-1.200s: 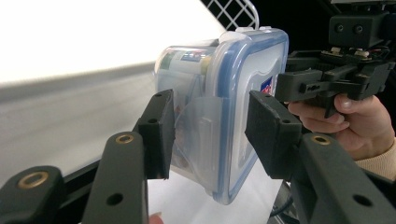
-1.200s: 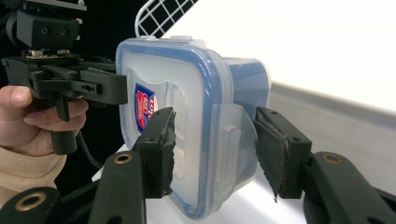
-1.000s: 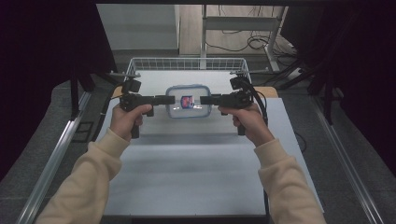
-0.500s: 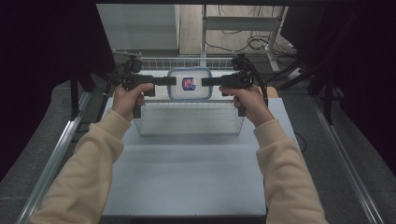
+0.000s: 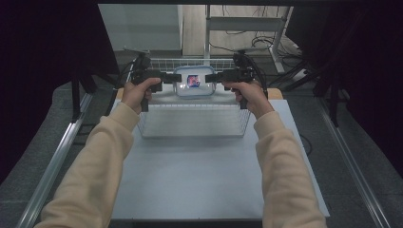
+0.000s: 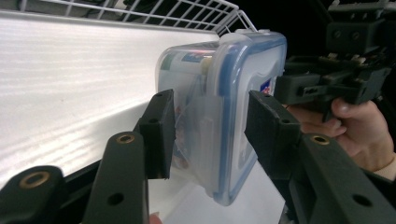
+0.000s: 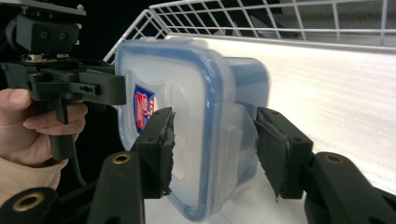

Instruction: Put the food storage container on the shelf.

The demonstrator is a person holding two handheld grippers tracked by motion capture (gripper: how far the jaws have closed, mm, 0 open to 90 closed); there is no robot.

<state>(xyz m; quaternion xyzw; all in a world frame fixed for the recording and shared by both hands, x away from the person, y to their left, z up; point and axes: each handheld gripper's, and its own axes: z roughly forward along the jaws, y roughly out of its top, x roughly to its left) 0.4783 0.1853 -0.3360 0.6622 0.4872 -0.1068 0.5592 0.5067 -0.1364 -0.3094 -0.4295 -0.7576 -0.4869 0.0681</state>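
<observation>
Grey counter (image 5: pixel 209 180) under dim light, clear food container (image 5: pixel 193 81) with blue-rimmed lid and red-blue label now lifted farther back, above the white wire basket (image 5: pixel 192 124), left gripper (image 5: pixel 167 80) and right gripper (image 5: pixel 213 77) each pinching an opposite end.

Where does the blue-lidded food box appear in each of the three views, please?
High view: the food box is upper centre, held above the wire basket.
Left gripper view: the food box is centre, lid facing right.
Right gripper view: the food box is centre, lid facing left.
Shared landmark: the white wire basket.
</observation>
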